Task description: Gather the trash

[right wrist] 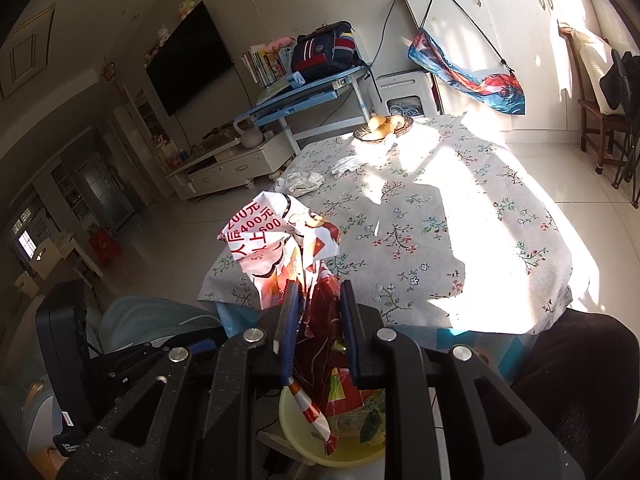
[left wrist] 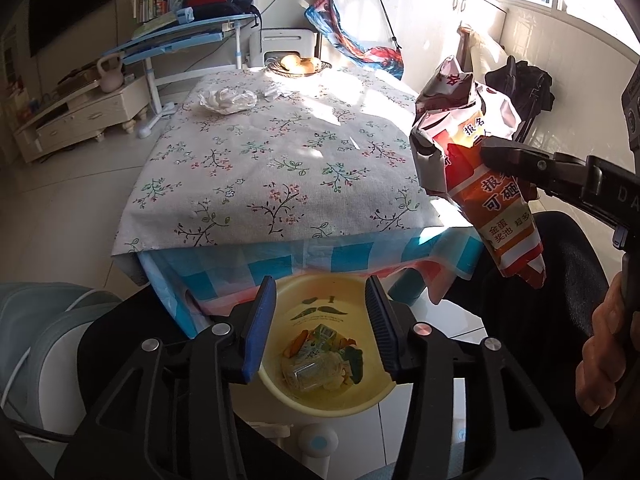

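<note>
Crumpled red-and-white flyer (left wrist: 472,152) printed with 报名, 可砸, 金蛋 奖池 and 超多, its white side (right wrist: 260,236) showing red 200元, 400元 and 600 upside down, no other text legible

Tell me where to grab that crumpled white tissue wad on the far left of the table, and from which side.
Grip the crumpled tissue wad across its raised middle, coming from above with the fingers angled down. It lies low and loose on the floral tablecloth, spread wider than tall, with no stiff edge, so a side approach would probably push it along. The open left gripper is free; the right gripper holds the red flyer.
</note>
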